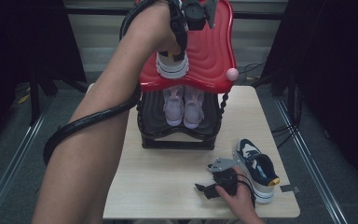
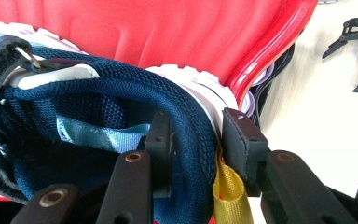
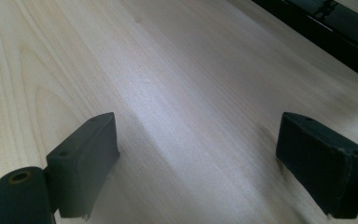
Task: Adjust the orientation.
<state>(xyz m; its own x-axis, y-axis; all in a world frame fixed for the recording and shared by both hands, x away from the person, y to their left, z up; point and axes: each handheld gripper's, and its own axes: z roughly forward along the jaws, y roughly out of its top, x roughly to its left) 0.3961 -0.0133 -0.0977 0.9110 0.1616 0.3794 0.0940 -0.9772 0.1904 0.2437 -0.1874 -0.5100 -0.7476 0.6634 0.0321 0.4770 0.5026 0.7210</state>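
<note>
Navy mesh and white rubber fill the left claw (image 2: 193, 140): its jaws sit either side of the padded heel collar of a navy sneaker (image 2: 121, 98), one pad inside the shoe, the other outside against the white heel, with a yellow pull loop (image 2: 230, 193) hanging between them. The pads look pressed onto the collar, so I judge this a grip by the heel, a sensible hold because it leaves the sole free to settle flat. Seen from above, that left claw (image 1: 179, 44) is reached far forward over the desk (image 1: 168, 186), a thick black cable (image 1: 88, 123) trailing back along the person's forearm. The sneaker (image 1: 172, 65) rests on the red top shelf (image 1: 209, 51) of a small shoe rack (image 1: 177, 135), heel toward the person, near the shelf's front edge. Whether it is being set down or lifted off, I cannot say.

Below, on the rack's dark lower shelf, a pair of pale pink shoes (image 1: 183, 107) stands side by side, toes facing the person.

Further right, the matching second sneaker (image 1: 257, 168) lies on the desk, well apart from the rack, waiting near the right hand. The right claw (image 1: 209, 186) rests low on the desk just beside it, jaws spread wide with nothing but bare wood between them (image 3: 196, 158), apparently idle while the left does the work.
</note>
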